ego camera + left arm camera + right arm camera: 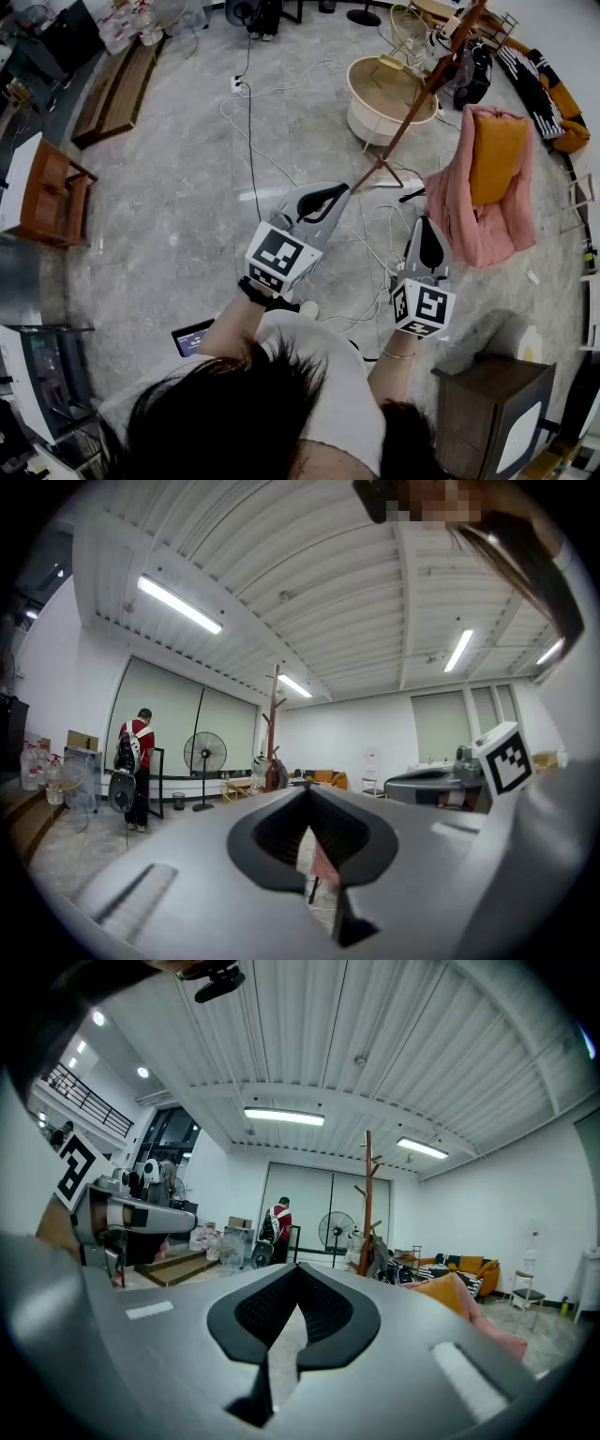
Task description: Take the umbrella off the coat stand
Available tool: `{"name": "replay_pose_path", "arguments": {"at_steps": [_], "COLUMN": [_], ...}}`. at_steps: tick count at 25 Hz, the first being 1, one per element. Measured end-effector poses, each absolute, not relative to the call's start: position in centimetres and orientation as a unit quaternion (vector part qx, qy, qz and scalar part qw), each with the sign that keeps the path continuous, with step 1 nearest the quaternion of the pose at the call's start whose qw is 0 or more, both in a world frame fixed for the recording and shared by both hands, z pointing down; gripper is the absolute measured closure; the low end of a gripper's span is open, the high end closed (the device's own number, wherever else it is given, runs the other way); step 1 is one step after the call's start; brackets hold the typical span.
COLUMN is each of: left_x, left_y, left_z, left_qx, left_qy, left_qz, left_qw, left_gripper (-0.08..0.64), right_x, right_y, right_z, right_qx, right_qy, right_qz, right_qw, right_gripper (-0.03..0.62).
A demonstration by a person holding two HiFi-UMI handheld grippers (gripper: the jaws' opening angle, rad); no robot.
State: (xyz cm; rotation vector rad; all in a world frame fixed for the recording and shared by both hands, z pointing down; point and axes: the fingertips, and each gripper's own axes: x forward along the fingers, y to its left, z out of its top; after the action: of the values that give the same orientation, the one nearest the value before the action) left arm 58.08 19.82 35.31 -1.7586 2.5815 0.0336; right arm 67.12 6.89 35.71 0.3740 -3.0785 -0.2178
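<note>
I see a big room with white walls and a ribbed white ceiling (375, 1035) with long strip lights. The floor (178, 216) is smooth grey stone, and white and black cables (248, 122) snake over it.

On the floor stand one low wooden step bench (112, 84), one wooden side table (56, 192), one dark wooden cabinet (492, 403) and one round cream tub (380, 94). One pink cloth (469, 225) is draped over a seat, with one orange cushion (497, 155) on it. One orange sofa (464, 1265) sits by the far wall. One person (139, 757) in a red top stands far off, near one standing fan (204, 757).

One wooden coat stand (417, 108) stands just beside the tub, well apart from my two claws. Dark things hang on it, and I cannot tell which one is the umbrella.

My left gripper (339, 190) and my right gripper (427, 223) both point level over the floor. Both claws are squeezed tight together and hold nothing.

One small lit screen (192, 337) lies on the floor by my left arm.
</note>
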Motion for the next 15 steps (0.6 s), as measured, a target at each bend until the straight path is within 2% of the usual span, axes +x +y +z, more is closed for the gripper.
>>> {"name": "replay_pose_path", "arguments": {"at_steps": [9,15], "left_x": [57.6,55.2], "left_y": [19.8,20.4], "left_z": [37.5,37.7], "left_qx": [-0.548,-0.523], "left_qy": [0.836,0.851], "left_qz": [-0.024,-0.025], "left_qw": [-0.029,-0.029], "left_gripper": [0.503,0.503], "right_x": [65.9,63.3], "right_y": [7.8,8.1], "right_z": [37.2,37.0], "right_qx": [0.077,0.05], "right_qy": [-0.996,-0.998], "right_qz": [-0.045,-0.036], "right_qw": [0.03,0.024], "right_gripper": [0.588,0.586]}}
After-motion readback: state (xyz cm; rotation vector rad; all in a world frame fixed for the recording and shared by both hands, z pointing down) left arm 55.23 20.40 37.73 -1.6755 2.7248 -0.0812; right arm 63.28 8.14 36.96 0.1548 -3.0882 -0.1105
